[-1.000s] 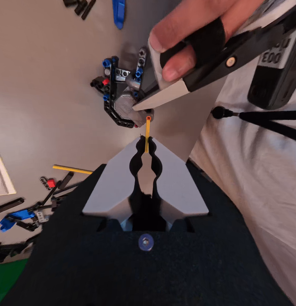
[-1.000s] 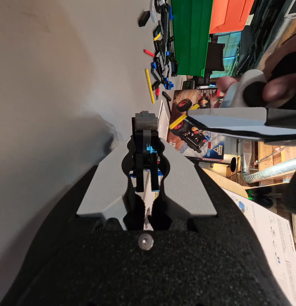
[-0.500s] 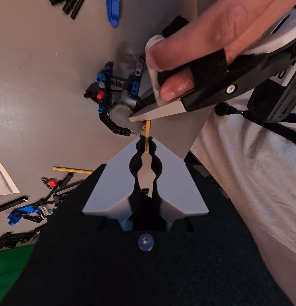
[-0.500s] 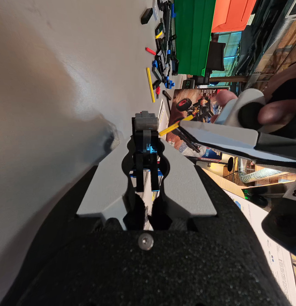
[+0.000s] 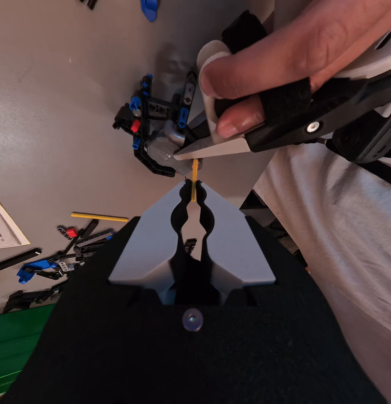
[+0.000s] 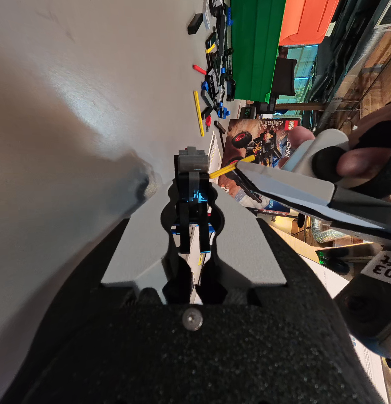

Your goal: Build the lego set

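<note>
My left gripper [image 5: 193, 184] is shut on a short yellow axle [image 5: 194, 179], whose far tip touches the grey block of the partly built black, grey and blue model [image 5: 155, 129]. My right gripper [image 6: 192, 188] is shut on that model [image 6: 191, 175] and holds it above the table. In the right wrist view the yellow axle [image 6: 225, 169] meets the model's right side, held by the left gripper [image 6: 240, 166]. In the left wrist view the right gripper [image 5: 179, 154] comes in from the upper right with a hand on it.
Loose black, blue, red and yellow pieces [image 5: 59, 258] lie at the table's left, with a long yellow axle [image 5: 99, 217]. A green bin [image 6: 253, 50], an orange bin [image 6: 308, 19], the set's box [image 6: 256, 140] and instruction sheets [image 6: 334, 284] lie beyond. A white-shirted person [image 5: 321, 240] is right. Spacing between my two grippers at the tips: around 4 cm.
The yellow axle has closed in on the model and now touches its grey block. The right gripper and model shifted slightly toward the left gripper.
</note>
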A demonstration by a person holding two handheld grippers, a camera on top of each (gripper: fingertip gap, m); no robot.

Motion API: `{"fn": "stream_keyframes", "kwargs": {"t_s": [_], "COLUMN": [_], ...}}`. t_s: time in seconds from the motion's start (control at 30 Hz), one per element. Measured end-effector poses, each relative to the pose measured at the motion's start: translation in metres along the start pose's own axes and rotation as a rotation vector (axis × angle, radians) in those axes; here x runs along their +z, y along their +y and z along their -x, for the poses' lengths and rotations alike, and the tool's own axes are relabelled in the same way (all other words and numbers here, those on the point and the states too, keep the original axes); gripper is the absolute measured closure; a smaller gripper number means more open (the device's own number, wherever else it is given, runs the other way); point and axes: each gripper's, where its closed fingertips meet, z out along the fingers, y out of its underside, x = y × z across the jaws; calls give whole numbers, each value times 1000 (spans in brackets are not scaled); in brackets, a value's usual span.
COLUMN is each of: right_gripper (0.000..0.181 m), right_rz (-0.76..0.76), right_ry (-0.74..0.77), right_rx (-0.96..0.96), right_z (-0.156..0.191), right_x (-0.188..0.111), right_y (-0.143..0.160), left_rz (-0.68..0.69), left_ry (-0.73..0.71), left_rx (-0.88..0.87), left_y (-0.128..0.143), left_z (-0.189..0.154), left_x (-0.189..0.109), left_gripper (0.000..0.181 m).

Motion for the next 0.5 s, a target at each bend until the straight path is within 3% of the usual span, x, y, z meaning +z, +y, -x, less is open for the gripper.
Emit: {"fn": "stream_keyframes", "kwargs": {"t_s": [0.5], "right_gripper": [156], "right_rz": [-3], "right_ry": [2], "right_rx": [-3], "right_z": [-1], "right_x": [-1], "right_y": [-2], "left_rz": [71], "left_ry": [-13], "left_rx": [27], "left_y": [-2], "left_z": [-3], "left_x": [-1], "left_gripper": [178]}}
